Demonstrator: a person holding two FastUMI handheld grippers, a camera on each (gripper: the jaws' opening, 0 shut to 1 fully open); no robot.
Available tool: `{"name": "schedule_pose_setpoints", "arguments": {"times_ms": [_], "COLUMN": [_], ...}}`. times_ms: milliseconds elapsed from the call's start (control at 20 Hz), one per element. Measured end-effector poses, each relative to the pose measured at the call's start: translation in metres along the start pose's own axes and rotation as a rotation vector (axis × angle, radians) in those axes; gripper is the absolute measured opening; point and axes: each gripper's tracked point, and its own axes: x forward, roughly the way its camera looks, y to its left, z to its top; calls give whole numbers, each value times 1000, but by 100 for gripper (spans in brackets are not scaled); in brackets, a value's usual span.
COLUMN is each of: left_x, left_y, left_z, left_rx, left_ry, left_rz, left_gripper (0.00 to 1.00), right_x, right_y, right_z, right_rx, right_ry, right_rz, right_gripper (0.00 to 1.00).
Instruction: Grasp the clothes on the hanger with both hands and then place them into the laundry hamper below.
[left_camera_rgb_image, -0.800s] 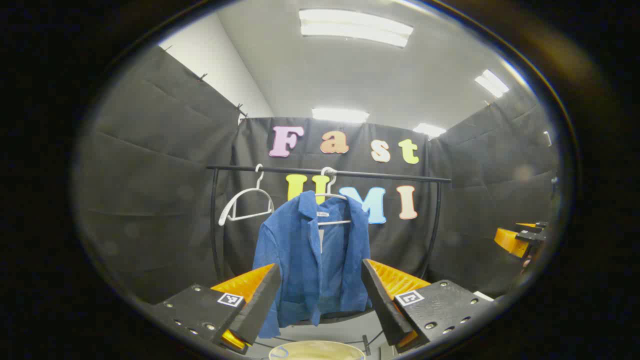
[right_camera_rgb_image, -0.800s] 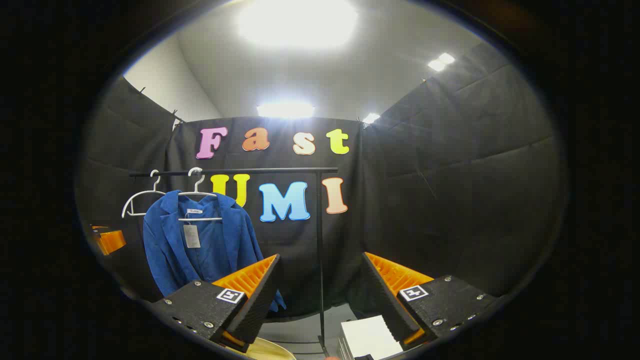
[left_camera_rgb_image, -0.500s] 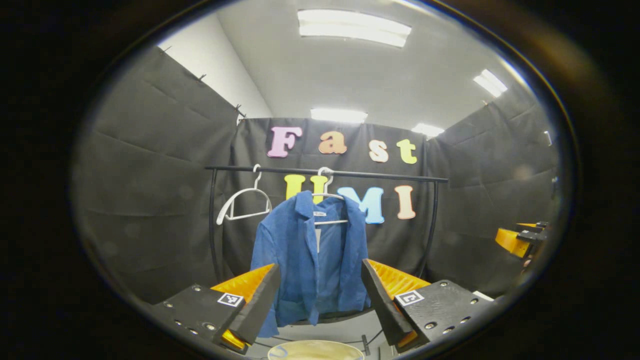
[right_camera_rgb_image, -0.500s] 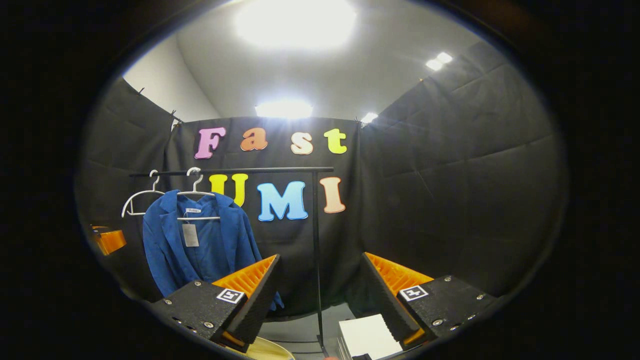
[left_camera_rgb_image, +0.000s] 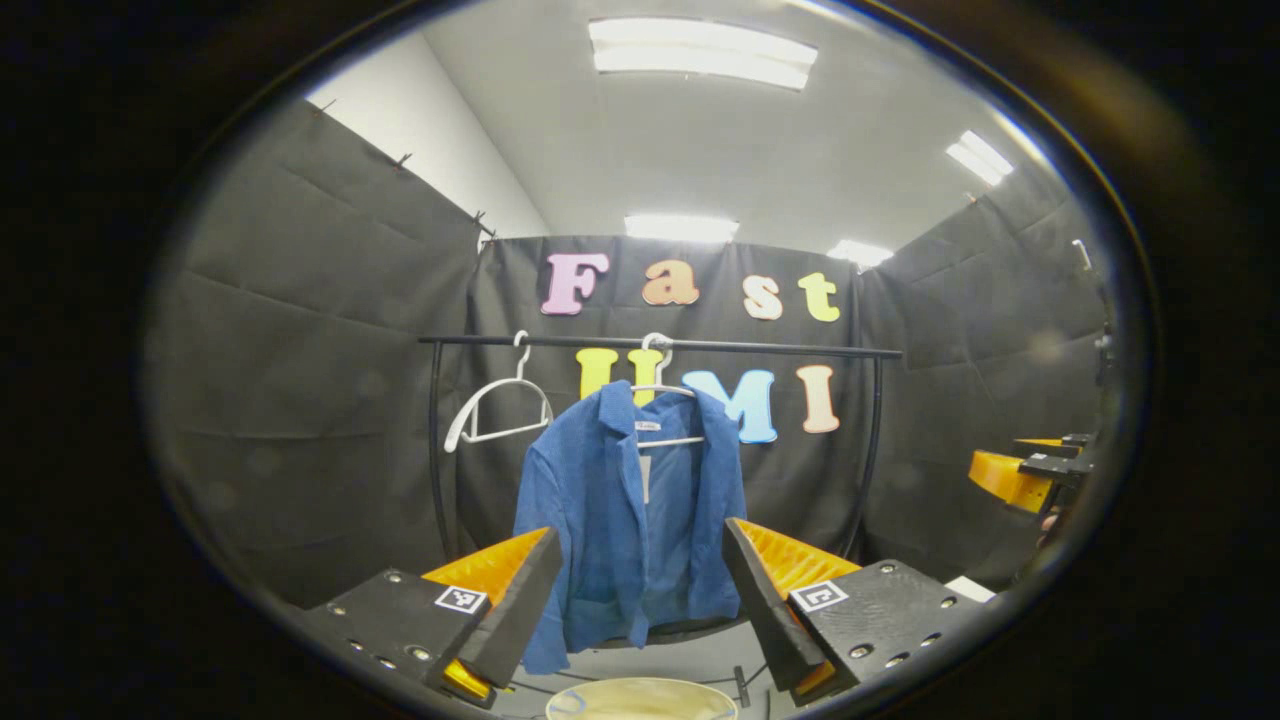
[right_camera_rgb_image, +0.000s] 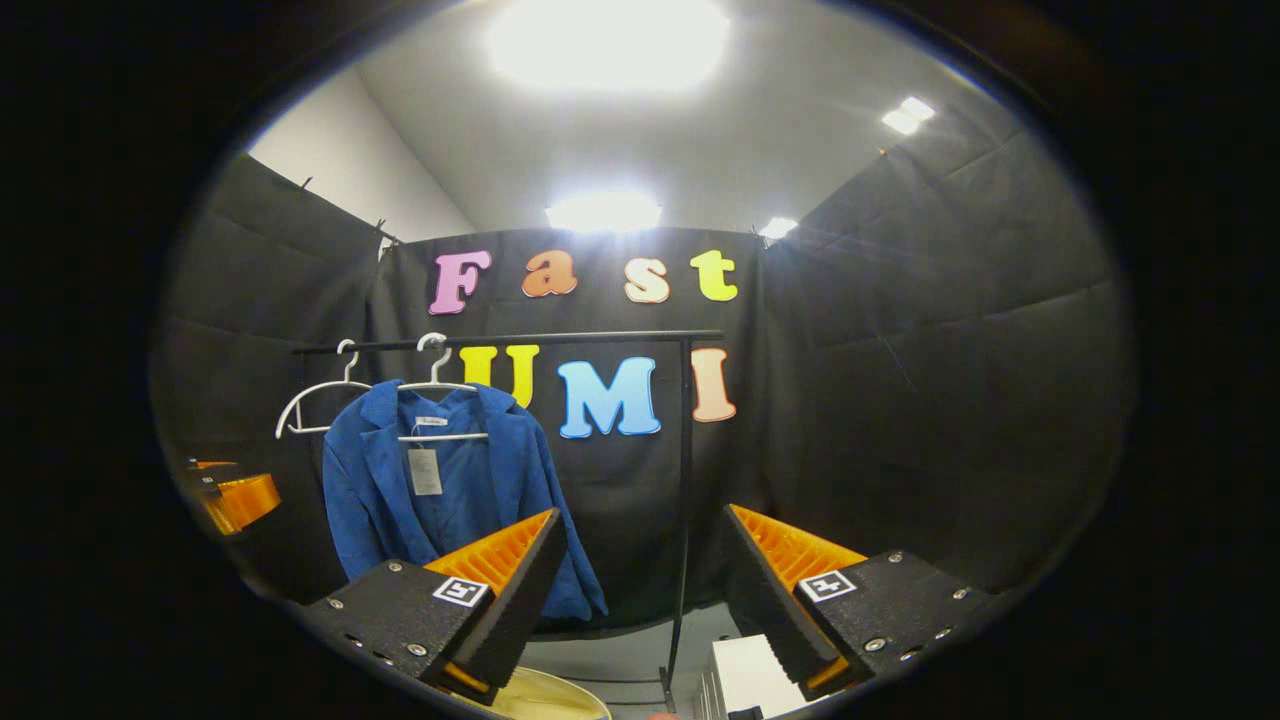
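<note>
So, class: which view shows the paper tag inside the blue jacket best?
The right gripper view: the tag hangs in plain sight against the open front of the jacket. In the left gripper view the jacket is seen more from its side, so the tag is just a thin pale sliver behind the lapel.

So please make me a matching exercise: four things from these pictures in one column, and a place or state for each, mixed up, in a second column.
Things:
1. blue jacket
2. empty white hanger
3. left tool
4. hamper rim

Places or states:
A. at the bottom edge, below the jacket
B. hanging bare on the rail, left of the jacket
C. open, apart from the jacket
D. hanging on a white hanger

Pairs: 1-D, 2-B, 3-C, 4-A
</note>
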Motion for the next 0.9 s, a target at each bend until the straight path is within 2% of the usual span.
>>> {"name": "schedule_pose_setpoints", "arguments": {"times_ms": [300,550,900], "left_x": [2,7,50], "left_y": [25,44,31], "left_z": [-11,-1,10], "left_rx": [-23,-30,-85], "left_ry": [50,60,71], "left_rz": [45,85,105], "left_gripper": [93,93,93], "right_x": [19,38,103], "right_y": [35,53,92], "right_z": [13,10,-4], "right_rx": [11,14,41], "right_ry": [3,24,72], "right_rz": [72,110,212], "right_gripper": [97,96,96]}}
